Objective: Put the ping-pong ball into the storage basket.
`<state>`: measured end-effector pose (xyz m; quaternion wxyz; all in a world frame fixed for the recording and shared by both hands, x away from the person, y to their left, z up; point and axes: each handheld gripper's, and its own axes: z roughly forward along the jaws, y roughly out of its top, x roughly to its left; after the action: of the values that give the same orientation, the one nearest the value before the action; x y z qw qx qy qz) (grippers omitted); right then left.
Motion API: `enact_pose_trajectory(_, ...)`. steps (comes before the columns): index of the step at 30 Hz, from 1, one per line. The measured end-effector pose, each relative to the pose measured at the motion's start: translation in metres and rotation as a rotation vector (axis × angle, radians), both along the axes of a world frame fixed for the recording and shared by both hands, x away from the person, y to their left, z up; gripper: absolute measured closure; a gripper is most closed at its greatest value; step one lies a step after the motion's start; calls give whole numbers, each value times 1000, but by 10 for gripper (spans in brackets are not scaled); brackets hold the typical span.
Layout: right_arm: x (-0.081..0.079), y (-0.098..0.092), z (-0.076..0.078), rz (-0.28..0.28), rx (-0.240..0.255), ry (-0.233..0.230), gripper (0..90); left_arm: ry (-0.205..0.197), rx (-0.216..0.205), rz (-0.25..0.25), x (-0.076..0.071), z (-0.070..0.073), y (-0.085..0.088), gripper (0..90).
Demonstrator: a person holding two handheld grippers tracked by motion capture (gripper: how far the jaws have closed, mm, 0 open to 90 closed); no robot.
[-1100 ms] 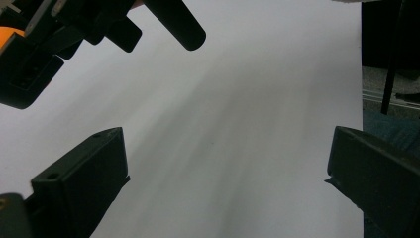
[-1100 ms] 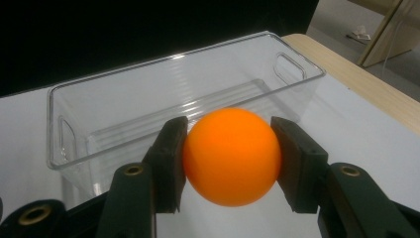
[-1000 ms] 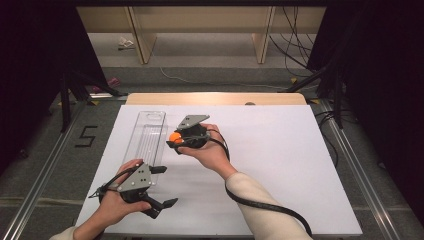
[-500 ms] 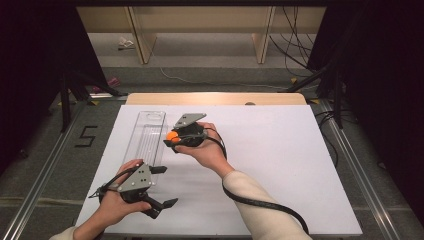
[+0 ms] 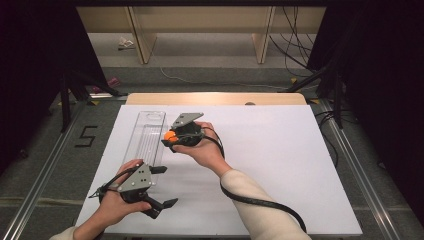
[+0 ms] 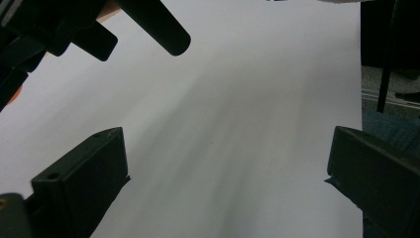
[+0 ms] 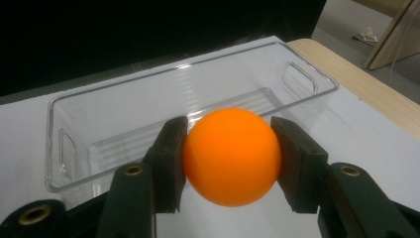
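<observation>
A person seated at a white table [image 5: 280, 165] works with a hand-held gripper in each hand; the right gripper [image 5: 170, 138], seen from the high view just left of the table's centre, has its jaws clenched on an orange ball [image 7: 232, 156], one pad pressing each side of it; the ball hangs above the table surface, just beside the long right-hand wall of a clear plastic bin [image 5: 146, 140], which lies lengthwise at about 10 o'clock from the table's centre; in the right gripper view the bin [image 7: 188, 99] sits directly behind the ball, at 12 o'clock, a handle slot cut in each end wall and ribs running along its floor. The left gripper [image 5: 162, 186] rests at about 7 o'clock, near the table's front edge, well apart from ball and bin; its jaws stand released and wide, with bare white table [image 6: 237, 124] between them in the left gripper view. A black cable [image 5: 265, 202] trails from the right gripper under the cream sleeve [image 5: 255, 200].
</observation>
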<state>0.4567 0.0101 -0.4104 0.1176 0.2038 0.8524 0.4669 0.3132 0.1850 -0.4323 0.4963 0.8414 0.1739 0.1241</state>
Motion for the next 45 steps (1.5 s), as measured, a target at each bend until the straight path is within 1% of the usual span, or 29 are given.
enact_pose_trajectory(25,4,9,2,8,3,0,516,-2,2,-2,0,0,0,18)
enact_pose_trajectory(45,7,13,4,9,2,4,516,0,0,1,0,0,0,18)
